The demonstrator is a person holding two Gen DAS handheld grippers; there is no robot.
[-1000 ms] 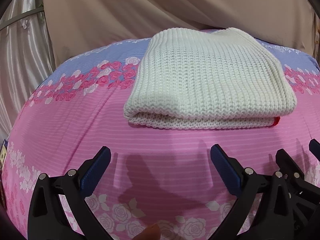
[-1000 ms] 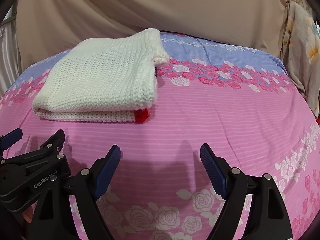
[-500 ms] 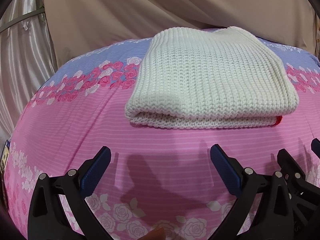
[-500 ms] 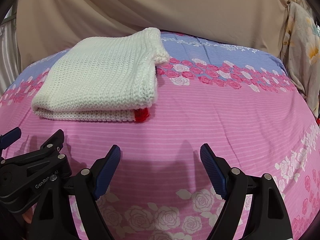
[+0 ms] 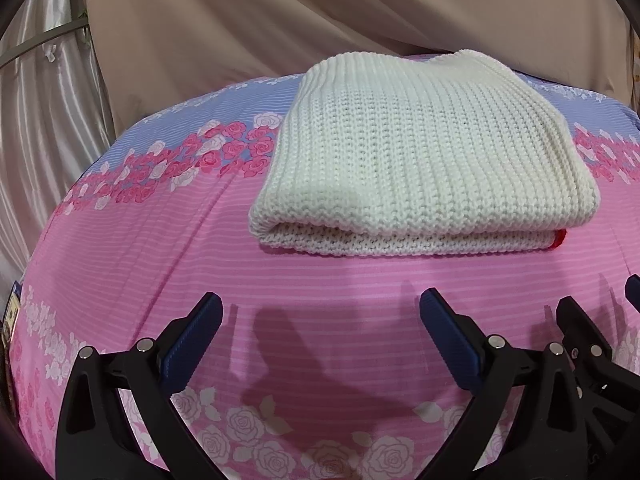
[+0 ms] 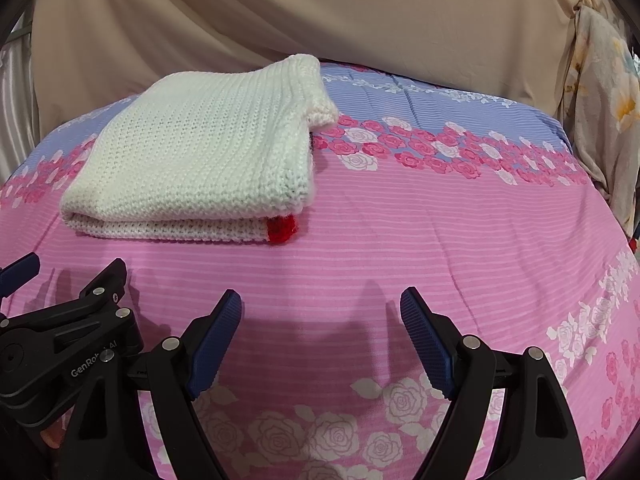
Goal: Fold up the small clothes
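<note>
The left gripper [image 5: 320, 320] was wide open and held nothing. The folded white sweater [image 5: 424, 152] lay on the pink bedsheet [image 5: 160, 240] ahead. The right gripper [image 6: 320, 320] was wide open and empty too. Only its view showed the sweater's red corner [image 6: 281, 230] well.

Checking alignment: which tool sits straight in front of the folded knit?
The left tool; the white knit lies centred ahead of it, but left of the right tool.
</note>
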